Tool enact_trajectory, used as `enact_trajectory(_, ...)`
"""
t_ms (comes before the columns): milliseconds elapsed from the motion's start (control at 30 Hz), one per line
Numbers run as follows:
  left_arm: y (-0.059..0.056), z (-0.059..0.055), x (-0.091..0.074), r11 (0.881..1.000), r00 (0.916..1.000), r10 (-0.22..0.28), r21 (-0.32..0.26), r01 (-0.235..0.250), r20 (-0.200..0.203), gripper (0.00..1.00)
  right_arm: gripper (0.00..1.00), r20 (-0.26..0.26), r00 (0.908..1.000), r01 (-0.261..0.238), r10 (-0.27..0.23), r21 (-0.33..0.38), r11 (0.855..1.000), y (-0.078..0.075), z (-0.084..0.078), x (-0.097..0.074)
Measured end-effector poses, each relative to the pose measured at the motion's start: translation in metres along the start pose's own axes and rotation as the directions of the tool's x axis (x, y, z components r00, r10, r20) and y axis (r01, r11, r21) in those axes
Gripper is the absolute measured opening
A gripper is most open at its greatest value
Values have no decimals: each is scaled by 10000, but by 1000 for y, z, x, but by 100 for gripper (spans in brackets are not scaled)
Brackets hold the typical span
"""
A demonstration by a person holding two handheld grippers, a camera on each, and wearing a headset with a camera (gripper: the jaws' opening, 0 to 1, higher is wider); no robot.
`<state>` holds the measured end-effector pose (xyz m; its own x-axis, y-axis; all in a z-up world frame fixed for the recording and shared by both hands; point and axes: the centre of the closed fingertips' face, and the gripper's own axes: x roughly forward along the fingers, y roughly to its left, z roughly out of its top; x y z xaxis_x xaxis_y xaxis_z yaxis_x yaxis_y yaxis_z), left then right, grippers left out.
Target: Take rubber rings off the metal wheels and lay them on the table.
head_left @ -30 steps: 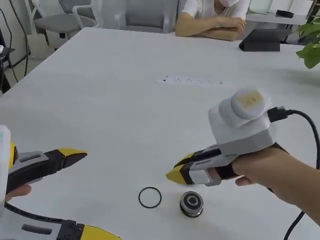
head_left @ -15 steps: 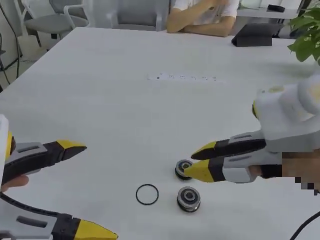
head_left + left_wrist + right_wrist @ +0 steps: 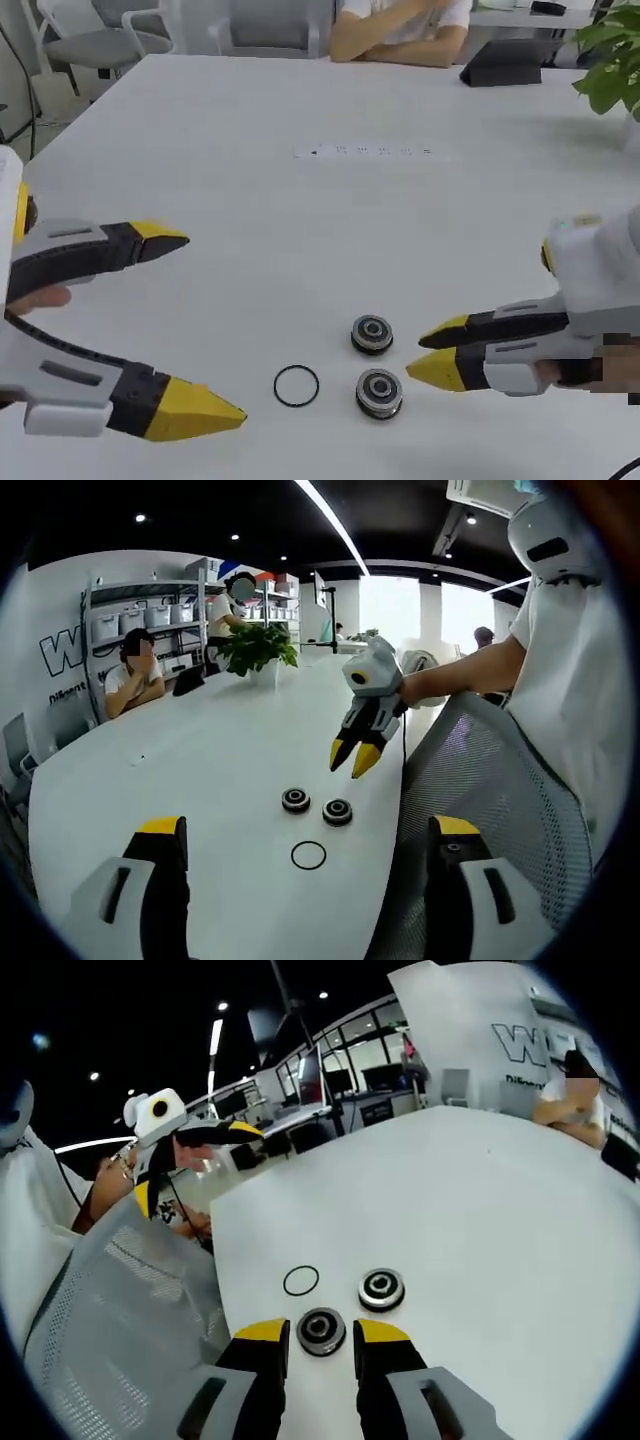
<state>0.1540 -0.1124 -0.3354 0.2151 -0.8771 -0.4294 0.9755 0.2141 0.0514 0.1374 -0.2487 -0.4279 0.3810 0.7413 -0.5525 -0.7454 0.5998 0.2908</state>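
Bright, even overhead light on the white table (image 3: 250, 230), faint shadows, fisheye bending toward edges

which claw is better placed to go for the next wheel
Right. The right claw sits close beside the nearer metal wheel, which lines up just ahead of its open jaws in the right gripper view. The left claw hangs wide open, farther off past the rubber ring.

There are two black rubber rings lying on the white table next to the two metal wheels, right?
No, just one thin black rubber ring lies on the white table next to the two small round metal wheels. The head view shows it.
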Motion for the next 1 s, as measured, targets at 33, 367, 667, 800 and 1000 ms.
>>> enact_trajectory(33,1,1,1,9999,9999,-14,111,15,-99,99,23,-23,10000,3,-3,18,10000,0,-1,0)
enact_trajectory(367,2,28,26,9860,9973,-695,1500,723,-234,95,24,-704,9975,-56,46,-142,9999,-2,-25,8)
enact_trajectory(667,-9,40,58,9570,9855,-1633,2355,1695,-456,92,24,-666,9978,-54,41,-196,9998,-4,-29,14)
enact_trajectory(800,-5,47,74,9570,9841,-1750,2293,1775,-313,90,25,-601,9982,38,-50,-199,9998,-7,-29,15)
enact_trajectory(1000,-10,49,97,9495,9763,-2159,2297,2135,-150,87,25,-621,9979,144,-163,-310,9994,-9,-30,15)
